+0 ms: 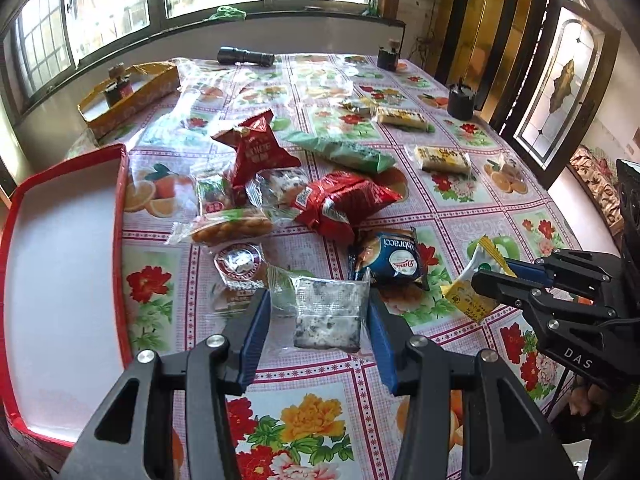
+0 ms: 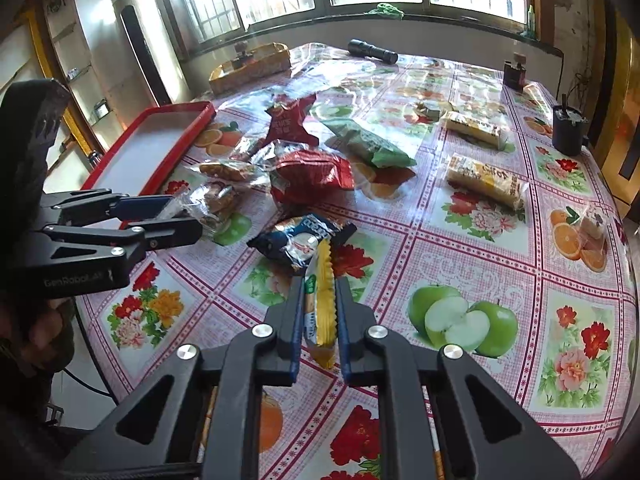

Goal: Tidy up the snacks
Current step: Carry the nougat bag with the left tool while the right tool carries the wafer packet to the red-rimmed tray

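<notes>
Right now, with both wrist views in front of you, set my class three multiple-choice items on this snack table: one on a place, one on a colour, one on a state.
1. Where does the red tray lie?
A. at the table's left edge, seen from the left wrist
B. on the window sill
C. under the flashlight

2. What colour is the packet in the right hand-held gripper?
A. blue
B. yellow and white
C. black

3. What state is the left hand-held gripper in?
A. wide open, nothing between its pads
B. shut on a clear speckled snack packet
C. shut on the flashlight

Answers:
1 A, the tray lines the left edge.
2 B, the yellow and white packet stands between the pads.
3 B, both pads press the clear speckled snack packet.
</notes>
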